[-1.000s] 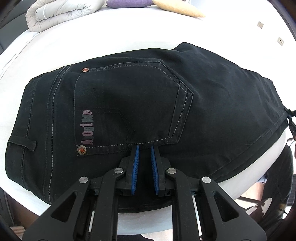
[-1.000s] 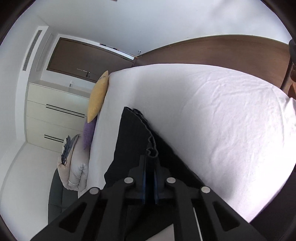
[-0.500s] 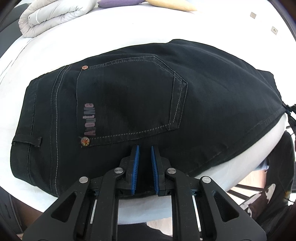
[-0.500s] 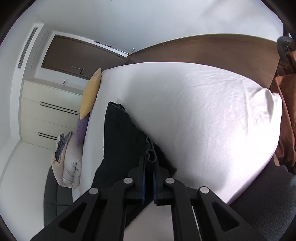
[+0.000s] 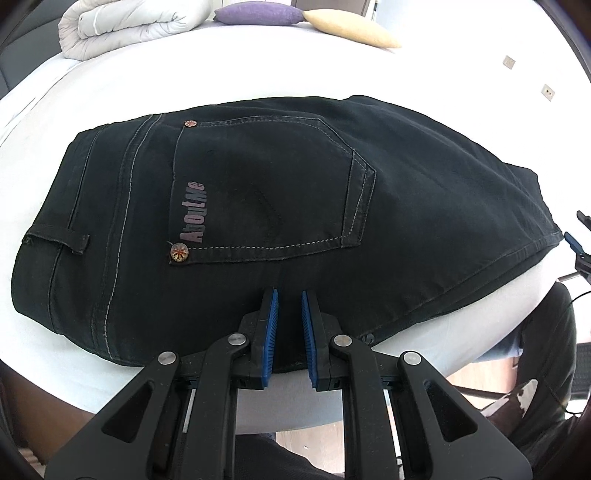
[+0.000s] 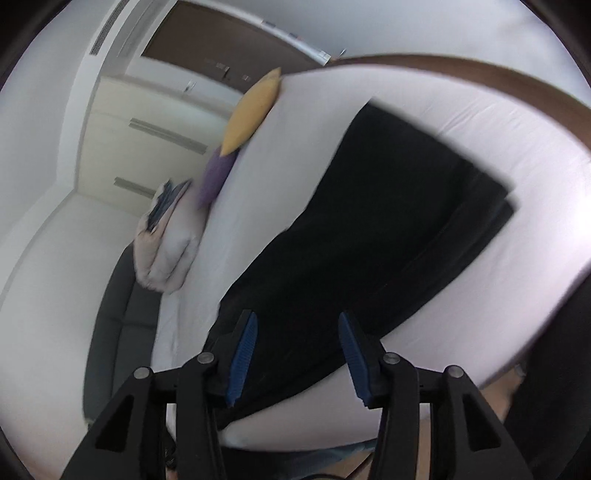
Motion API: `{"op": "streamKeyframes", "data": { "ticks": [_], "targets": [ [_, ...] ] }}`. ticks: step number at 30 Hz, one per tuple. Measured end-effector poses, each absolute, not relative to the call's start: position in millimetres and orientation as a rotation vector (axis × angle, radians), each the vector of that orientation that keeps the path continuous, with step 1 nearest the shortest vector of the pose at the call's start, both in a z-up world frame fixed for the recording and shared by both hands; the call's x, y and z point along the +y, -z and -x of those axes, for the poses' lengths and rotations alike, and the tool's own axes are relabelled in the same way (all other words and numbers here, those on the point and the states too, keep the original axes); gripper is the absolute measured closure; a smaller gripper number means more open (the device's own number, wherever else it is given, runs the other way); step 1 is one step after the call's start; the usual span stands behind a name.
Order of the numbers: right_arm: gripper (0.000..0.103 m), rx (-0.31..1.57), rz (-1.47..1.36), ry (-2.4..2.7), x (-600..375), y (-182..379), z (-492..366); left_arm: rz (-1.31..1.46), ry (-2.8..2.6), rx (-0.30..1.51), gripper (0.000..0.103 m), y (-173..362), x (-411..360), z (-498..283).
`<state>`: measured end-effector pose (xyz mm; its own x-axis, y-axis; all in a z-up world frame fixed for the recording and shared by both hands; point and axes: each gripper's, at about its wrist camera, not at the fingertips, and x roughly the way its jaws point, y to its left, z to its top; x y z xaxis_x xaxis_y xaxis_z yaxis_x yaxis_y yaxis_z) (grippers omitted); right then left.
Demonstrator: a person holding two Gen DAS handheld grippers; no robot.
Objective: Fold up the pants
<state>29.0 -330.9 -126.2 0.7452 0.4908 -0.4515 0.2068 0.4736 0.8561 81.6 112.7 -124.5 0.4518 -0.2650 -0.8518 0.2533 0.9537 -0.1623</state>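
Pants lie flat across bed, waistband pointing left.

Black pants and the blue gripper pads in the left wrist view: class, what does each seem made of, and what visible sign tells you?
Black pants: probably denim, matte, with contrast topstitching, metal rivets and a patch pocket. Pads on the left gripper: likely moulded rubber or plastic, ribbed; which one is unclear.

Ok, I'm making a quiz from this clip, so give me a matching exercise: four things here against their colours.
Things:
1. pants
2. bed sheet
3. rolled duvet
4. pillow nearest the duvet

Colours:
A. purple
B. white
C. black
D. pale grey

Pairs: 1-C, 2-B, 3-D, 4-A
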Motion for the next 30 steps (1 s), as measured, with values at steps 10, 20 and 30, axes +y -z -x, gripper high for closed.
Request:
{"op": "streamKeyframes", "data": {
  "ticks": [10, 20, 30],
  "targets": [
    [0.054, 1.012, -1.166, -0.304, -251.4, 174.8, -82.1, 0.042, 0.333, 1.037, 0.09, 124.9, 123.0, -71.3],
    [0.058, 1.091, -1.2, -0.31, -239.4, 187.4, -80.4, 0.053, 0.333, 1.035, 0.09, 123.6, 124.7, -72.4],
    [0.073, 1.049, -1.231, -0.325, -235.3, 201.0, -107.0, 0.052, 0.326, 1.032, 0.09, 122.7, 123.2, -71.0]
  ]
}}
